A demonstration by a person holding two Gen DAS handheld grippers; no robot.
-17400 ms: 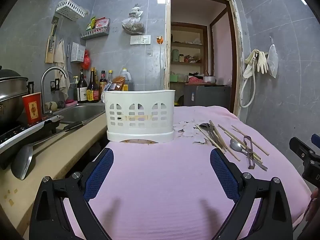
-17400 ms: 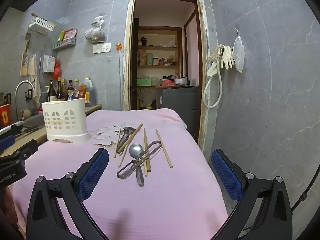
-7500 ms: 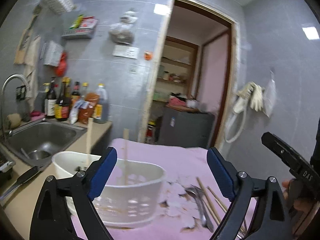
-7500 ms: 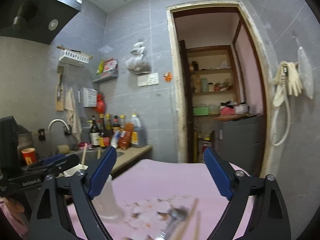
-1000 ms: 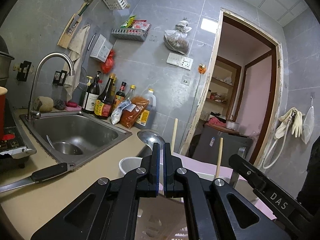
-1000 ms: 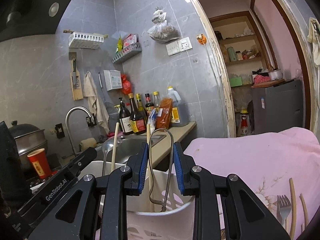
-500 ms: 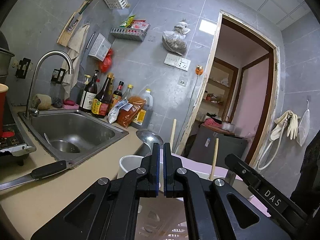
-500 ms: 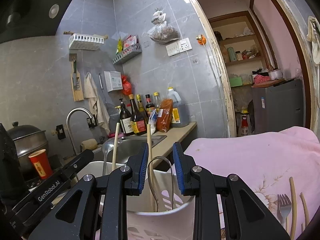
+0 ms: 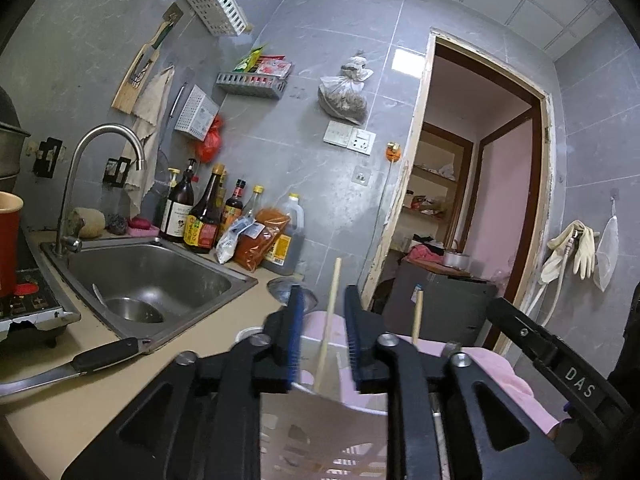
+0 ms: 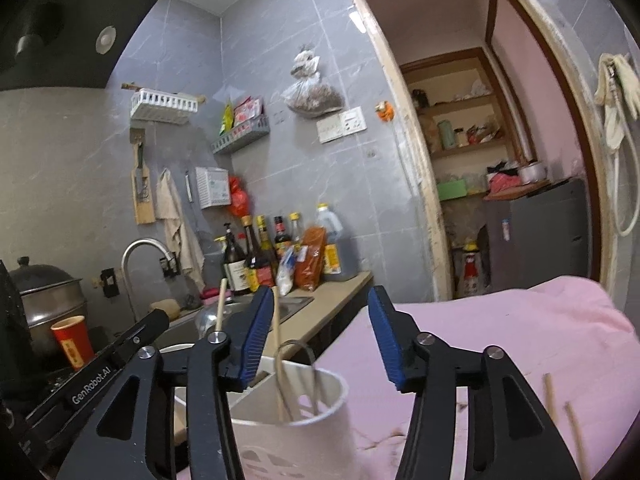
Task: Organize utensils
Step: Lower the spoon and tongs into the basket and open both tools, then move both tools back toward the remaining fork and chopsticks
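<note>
One white perforated plastic utensil caddy (image 10: 304, 432) stands at the near-left edge of the pink cloth-covered table (image 10: 520, 320), beside the beige countertop (image 9: 80, 400). In the right wrist view I count two pale wooden chopsticks upright in it: one (image 10: 279, 356) leaning in the right-hand compartment, next to a looped steel wire utensil (image 10: 310, 364), and a second chopstick (image 10: 220, 306) rising further left. A steel ladle bowl (image 10: 205, 322) shows behind that second stick. Two more chopsticks (image 10: 560, 412) lie loose on the cloth at the right.

Both tools are held level above the caddy, pointing at the grey tiled wall. The left gripper (image 9: 322, 340) has its blue-padded jaws opening, only a narrow gap so far; a chopstick (image 9: 329, 324) appears in that gap, but the pads do not press on it. The right gripper (image 10: 318, 332) has its jaws opening too, about halfway apart, with nothing gripped; the wire loop and chopstick stand free below and between them.

One steel sink (image 9: 152, 276), one curved tap (image 9: 100, 160) and one black-handled knife (image 9: 80, 364) sit on the counter.
</note>
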